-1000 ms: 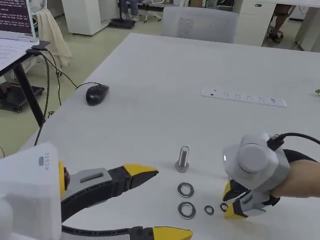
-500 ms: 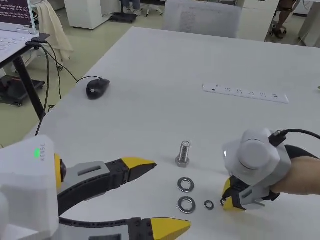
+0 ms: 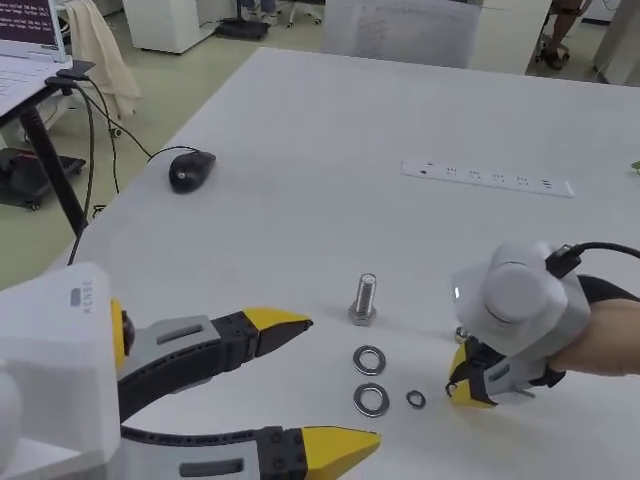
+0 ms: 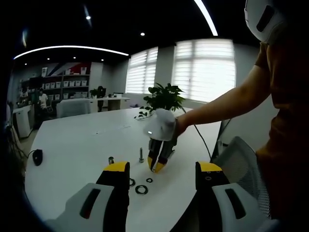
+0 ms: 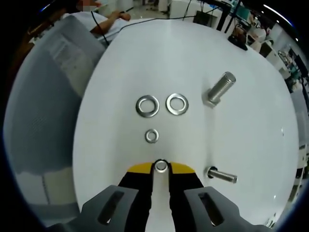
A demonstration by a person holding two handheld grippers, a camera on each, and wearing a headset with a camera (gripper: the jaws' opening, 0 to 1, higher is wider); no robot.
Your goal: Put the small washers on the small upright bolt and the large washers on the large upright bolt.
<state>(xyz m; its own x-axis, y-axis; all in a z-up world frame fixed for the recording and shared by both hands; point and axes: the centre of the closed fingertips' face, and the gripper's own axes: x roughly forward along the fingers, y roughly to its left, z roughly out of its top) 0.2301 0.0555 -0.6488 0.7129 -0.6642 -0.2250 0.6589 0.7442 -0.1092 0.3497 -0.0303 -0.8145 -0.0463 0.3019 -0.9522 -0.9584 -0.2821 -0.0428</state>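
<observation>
Bright, even light; windows (image 4: 205, 70) glare white. Soft shadows on tabletop (image 3: 330, 200). My gripper views bow at edges.

On the table (image 3: 300, 200), the large bolt (image 3: 363, 300) stands behind two large washers (image 3: 369, 359), one before the other, a small washer (image 3: 416, 399) just right of the nearer. Further right is the right gripper (image 3: 466, 388), a second small washer (image 5: 161, 166) between its jaw tips, the small bolt (image 5: 221, 175) beside it; the left gripper (image 3: 335, 382) is left, mouse (image 3: 190, 170) and power strip (image 3: 487, 178) far behind.
</observation>
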